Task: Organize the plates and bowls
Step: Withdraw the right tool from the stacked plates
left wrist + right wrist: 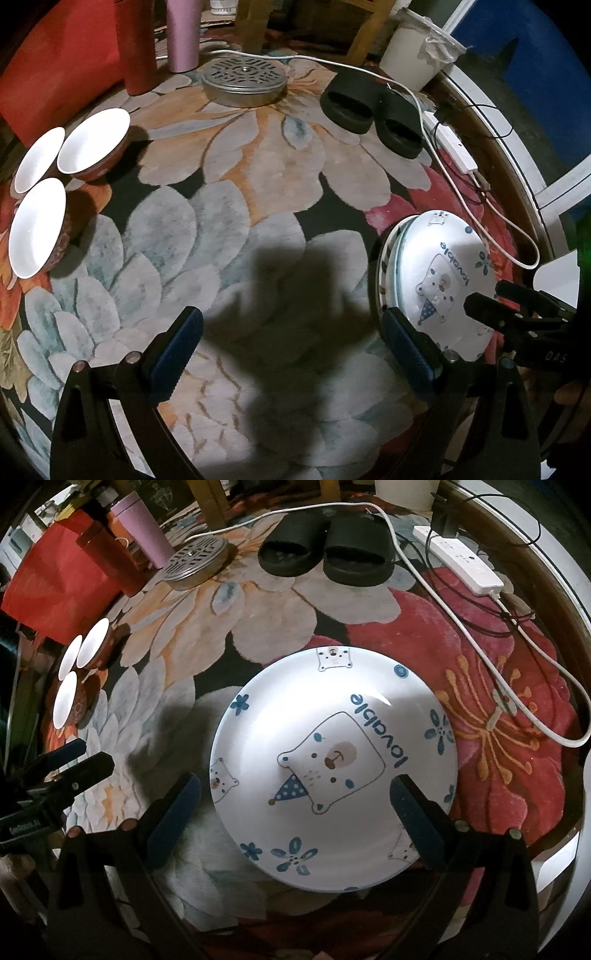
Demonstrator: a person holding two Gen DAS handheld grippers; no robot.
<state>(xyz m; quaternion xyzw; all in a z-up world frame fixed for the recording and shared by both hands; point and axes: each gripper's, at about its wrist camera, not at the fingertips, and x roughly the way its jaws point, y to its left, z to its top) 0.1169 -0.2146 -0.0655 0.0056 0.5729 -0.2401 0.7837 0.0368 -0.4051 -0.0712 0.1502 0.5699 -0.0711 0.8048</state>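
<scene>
My right tongs [295,797] were spread wide over the bear-print plate [332,760], which topped a stack on the floral rug [236,177]. My left tongs [291,339] gaped empty beside it. 3 bowls [92,147] sat clustered well left.

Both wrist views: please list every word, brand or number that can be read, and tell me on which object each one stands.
"lovable": blue letters on the bear plate, seen upside down, beside the bear drawing.
"DAS": pale letters on the body of the right claw, cut off at the picture edge.
"GenRobot.AI" (probably, blurred): label on the body of the left claw.
Markings on the white power strip: too small to read.
No numbers are readable.
</scene>
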